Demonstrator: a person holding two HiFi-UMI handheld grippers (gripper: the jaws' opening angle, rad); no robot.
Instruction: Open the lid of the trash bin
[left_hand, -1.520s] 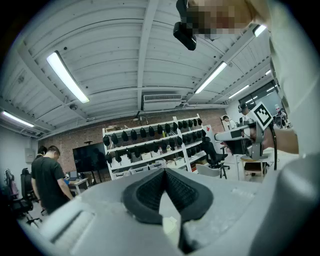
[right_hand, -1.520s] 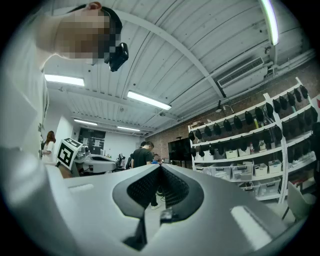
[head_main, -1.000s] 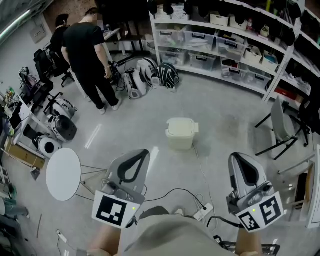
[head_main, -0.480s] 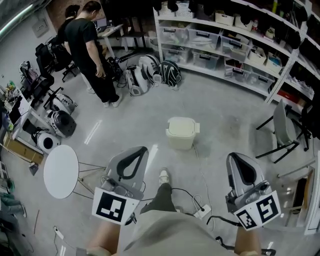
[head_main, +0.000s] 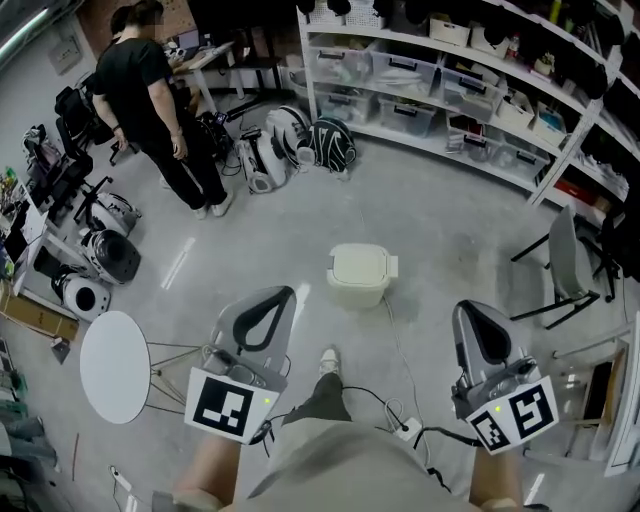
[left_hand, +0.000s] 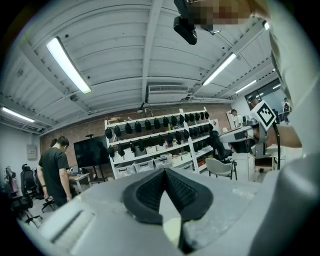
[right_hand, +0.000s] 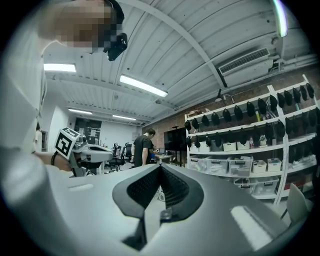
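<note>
So the trash bin (head_main: 357, 289) is just sitting on the bare concrete floor (head_main: 450, 225), out in the middle of the room, cream coloured, with its lid (head_main: 359, 263) down flat. Nothing is touching it. It sits ahead of both tools, roughly between them and well apart from either one.

The left gripper (head_main: 276, 304) is held low at the wearer's left. Its own view shows the two black pads pinched together at the tips with nothing caught between them. Same deal with the right gripper (head_main: 471, 317): jaws closed tip to tip, empty, pointing out across the room.

The wearer's shoe (head_main: 327, 358) pokes out between the two tools, and a power strip (head_main: 408, 430) with its cable lies just to the right of it.

Other stuff around: a round white table (head_main: 115, 365) off to the left, a grey chair (head_main: 558, 250) on the right, long shelves (head_main: 450, 70) of bins along the back wall, and a person in black (head_main: 155, 110) standing at the far left.
</note>
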